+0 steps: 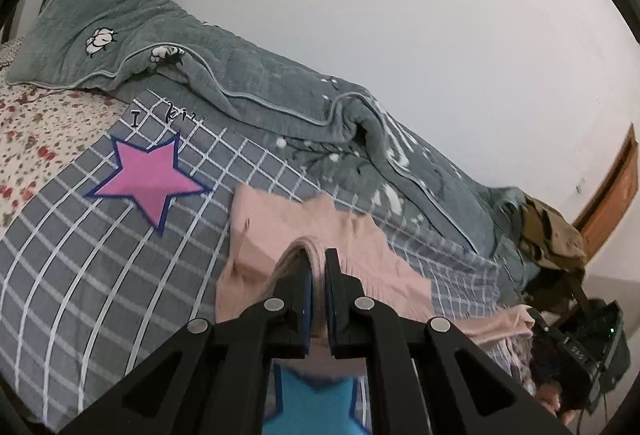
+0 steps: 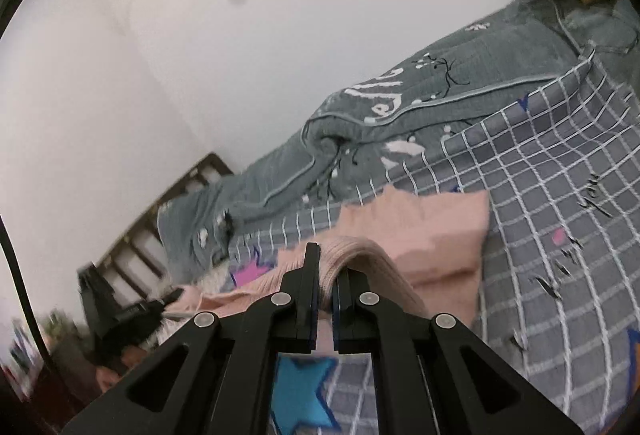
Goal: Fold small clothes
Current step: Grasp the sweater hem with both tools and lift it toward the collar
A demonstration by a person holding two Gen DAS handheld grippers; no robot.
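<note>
Lots cut off or smeared here

The blue fabric star (image 1: 316,401) hides behind the left gripper's arms, and the dark wooden bed frame (image 2: 132,247) is motion-blurred mush.

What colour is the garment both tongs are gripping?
Pale pink, a ribbed-looking knit garment; it shows best in the left wrist view.

The small shirt (image 1: 320,235) lies on the checked sheet (image 1: 80,255), with the quilt (image 1: 260,83) behind it (bunched along the wall (image 1: 400,15)).
</note>
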